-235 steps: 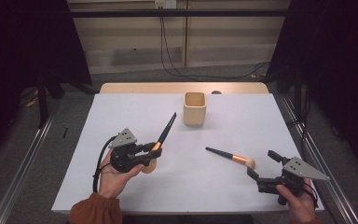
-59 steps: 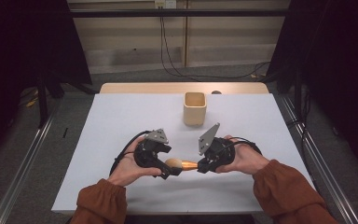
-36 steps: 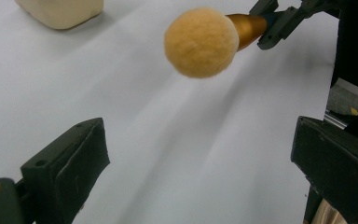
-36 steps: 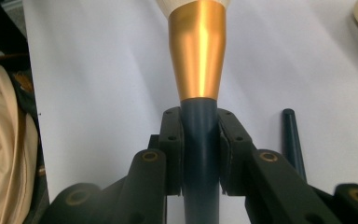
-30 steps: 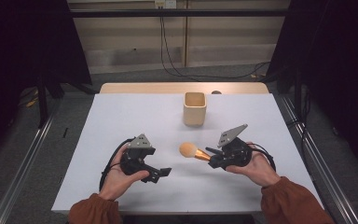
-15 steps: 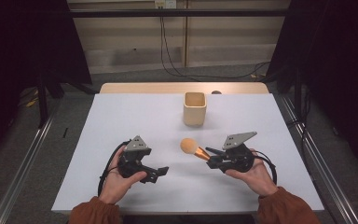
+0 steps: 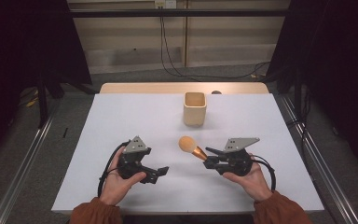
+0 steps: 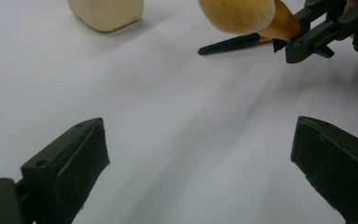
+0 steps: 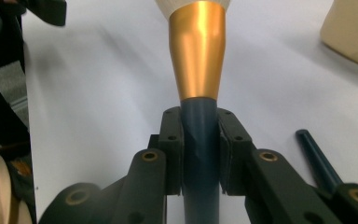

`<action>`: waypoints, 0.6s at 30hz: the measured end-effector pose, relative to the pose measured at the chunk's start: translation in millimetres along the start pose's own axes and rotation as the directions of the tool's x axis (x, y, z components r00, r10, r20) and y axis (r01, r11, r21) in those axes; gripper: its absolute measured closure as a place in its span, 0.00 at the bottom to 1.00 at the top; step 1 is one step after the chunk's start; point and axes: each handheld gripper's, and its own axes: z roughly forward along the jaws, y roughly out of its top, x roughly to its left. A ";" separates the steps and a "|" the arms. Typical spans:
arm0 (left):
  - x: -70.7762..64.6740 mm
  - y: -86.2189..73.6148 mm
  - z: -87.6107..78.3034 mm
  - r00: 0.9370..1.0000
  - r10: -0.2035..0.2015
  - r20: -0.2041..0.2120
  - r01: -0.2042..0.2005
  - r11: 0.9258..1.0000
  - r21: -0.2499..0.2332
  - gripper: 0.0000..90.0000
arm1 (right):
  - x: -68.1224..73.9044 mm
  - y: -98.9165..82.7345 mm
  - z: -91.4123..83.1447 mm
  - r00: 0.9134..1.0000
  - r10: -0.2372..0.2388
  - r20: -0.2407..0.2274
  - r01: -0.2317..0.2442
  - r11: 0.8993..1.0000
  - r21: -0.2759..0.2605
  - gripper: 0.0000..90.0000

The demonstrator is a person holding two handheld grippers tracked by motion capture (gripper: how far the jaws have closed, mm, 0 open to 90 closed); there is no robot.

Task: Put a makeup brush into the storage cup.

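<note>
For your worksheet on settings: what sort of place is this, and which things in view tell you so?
Probably a lab or studio set up for recording. A white table stands between dark curtains, cables run down the back wall, and metal rails lie along the floor.

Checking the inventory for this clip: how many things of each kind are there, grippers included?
Brushes: 2 (held brush, lying brush)
Cup: 1
Grippers: 2 (left gripper, open; right gripper, shut on the held brush)
Total: 5
</note>
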 end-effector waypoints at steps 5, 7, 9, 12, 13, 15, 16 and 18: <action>-0.8 -0.9 1.0 1.000 0.012 -0.007 -0.012 1.000 -0.009 0.04 | 0.5 -3.5 0.9 1.000 0.008 -0.007 -0.008 0.997 -0.071 0.84; -1.6 -1.3 1.1 1.000 0.007 -0.012 -0.007 1.000 -0.018 0.04 | 0.5 -5.1 0.6 1.000 0.007 -0.010 -0.008 0.995 -0.096 0.84; -1.6 -1.2 0.5 1.000 0.010 -0.009 -0.010 1.000 -0.020 0.04 | 0.2 -6.1 -0.1 1.000 0.004 -0.011 -0.006 0.993 -0.122 0.84; -2.1 -1.2 0.3 1.000 0.010 -0.006 -0.010 1.000 -0.027 0.04 | 0.1 -6.6 -1.1 1.000 0.005 -0.008 -0.006 0.988 -0.157 0.84; -2.3 -1.3 0.5 1.000 0.011 -0.008 -0.011 1.000 -0.027 0.04 | 0.0 -6.7 -1.3 1.000 0.003 -0.007 -0.004 0.986 -0.169 0.84; -2.0 -1.3 0.1 1.000 0.017 -0.015 -0.018 0.999 -0.027 0.04 | 1.2 -6.4 -1.4 1.000 -0.006 -0.009 0.005 0.983 -0.182 0.84; -2.0 -1.5 0.0 1.000 0.017 -0.015 -0.017 0.999 -0.028 0.04 | 2.0 -6.2 -1.2 1.000 -0.010 -0.013 0.007 0.982 -0.186 0.84; -1.4 -2.1 -0.5 1.000 -0.007 0.013 0.008 0.999 -0.042 0.04 | 4.0 -5.9 -0.7 1.000 -0.017 -0.018 0.013 0.982 -0.190 0.84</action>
